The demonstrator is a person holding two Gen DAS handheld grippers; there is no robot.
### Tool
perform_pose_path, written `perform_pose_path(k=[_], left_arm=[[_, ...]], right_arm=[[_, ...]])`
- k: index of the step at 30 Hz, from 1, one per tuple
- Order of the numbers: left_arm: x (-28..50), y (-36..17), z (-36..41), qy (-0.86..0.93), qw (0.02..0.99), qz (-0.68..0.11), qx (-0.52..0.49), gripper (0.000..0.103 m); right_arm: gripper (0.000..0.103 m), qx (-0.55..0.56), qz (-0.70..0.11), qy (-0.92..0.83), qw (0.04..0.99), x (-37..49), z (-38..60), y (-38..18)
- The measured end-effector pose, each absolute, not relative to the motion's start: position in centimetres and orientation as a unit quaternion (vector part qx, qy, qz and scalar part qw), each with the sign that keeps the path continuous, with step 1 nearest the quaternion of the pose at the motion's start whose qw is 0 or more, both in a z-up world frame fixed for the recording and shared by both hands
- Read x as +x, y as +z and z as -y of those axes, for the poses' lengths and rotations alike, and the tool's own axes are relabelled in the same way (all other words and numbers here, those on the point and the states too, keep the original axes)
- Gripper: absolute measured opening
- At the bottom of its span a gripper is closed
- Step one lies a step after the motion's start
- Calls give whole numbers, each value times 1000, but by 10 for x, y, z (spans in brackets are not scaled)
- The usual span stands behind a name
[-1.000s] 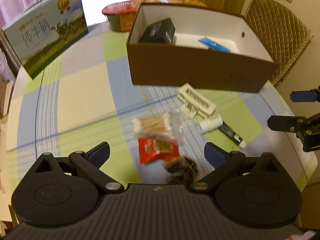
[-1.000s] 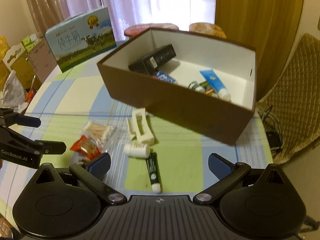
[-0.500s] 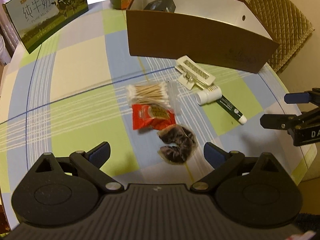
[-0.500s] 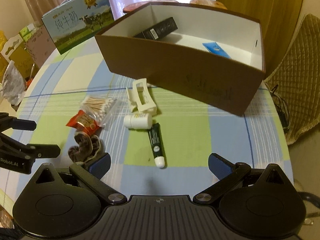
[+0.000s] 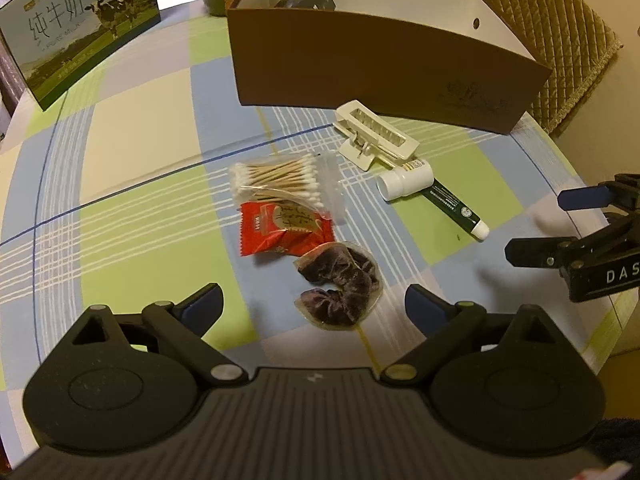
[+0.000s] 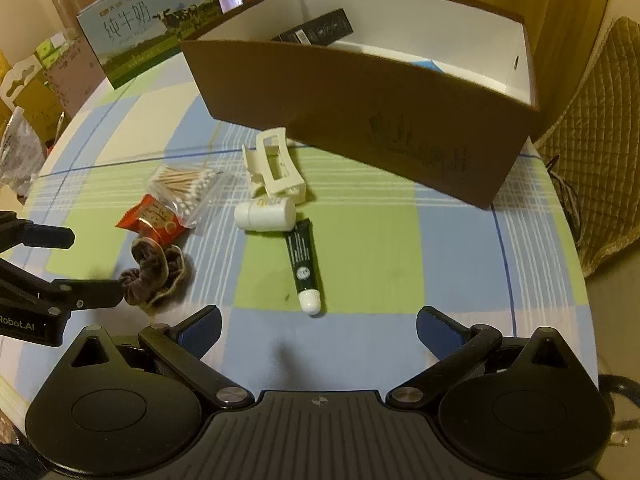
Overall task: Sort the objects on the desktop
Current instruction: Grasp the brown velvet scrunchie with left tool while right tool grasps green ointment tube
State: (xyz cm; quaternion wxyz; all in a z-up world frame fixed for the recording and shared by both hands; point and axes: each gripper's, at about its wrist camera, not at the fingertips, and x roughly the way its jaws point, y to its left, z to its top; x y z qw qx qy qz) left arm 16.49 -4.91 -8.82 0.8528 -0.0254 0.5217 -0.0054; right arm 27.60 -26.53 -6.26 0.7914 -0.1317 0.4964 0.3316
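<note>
Six things lie loose on the worktop (image 5: 132, 184) in front of the brown box (image 5: 384, 68): scrunchie (image 5: 340, 284), red packet (image 5: 282, 232), cotton swabs (image 5: 276, 180), white clip (image 5: 376, 136), small bottle (image 5: 406, 180), green tube (image 5: 454, 210). A black carton (image 6: 316, 32) & a blue item lie inside the box, so approx. most sorting is left. Left tool (image 5: 312, 300) & right tool (image 6: 318, 324): both apart, empty.

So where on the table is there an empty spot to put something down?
The big bare patch lies left of the cotton swabs, between the milk carton and the brown box. Another is right of the green tube, in front of the box. It's crowded in the middle, where the swabs, red packet, scrunchie, white bottle and hair clip bunch together.
</note>
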Motion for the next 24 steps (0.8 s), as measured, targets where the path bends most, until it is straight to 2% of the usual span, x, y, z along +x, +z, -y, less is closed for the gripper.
perform_pose_path(k=[10,14,18,20,24], left_arm=[[180,-111,63,-22,849,-527,-7,88],[188,-121,67,-21,845,-534,10,74],[192,-130,68,-24,837,-547,9,65],[191,-132,68,-34,835,-550,0,51],[182,-132,67,-38,839,-542,10,41]], right_arm=[[101,-123,-512,313,791,285,276,-76],[101,-119,-516,309,790,288,281,-81],[101,-117,-517,309,790,289,282,-85],[101,-116,-516,311,790,289,281,-87],[101,-118,-511,317,790,289,278,-93]])
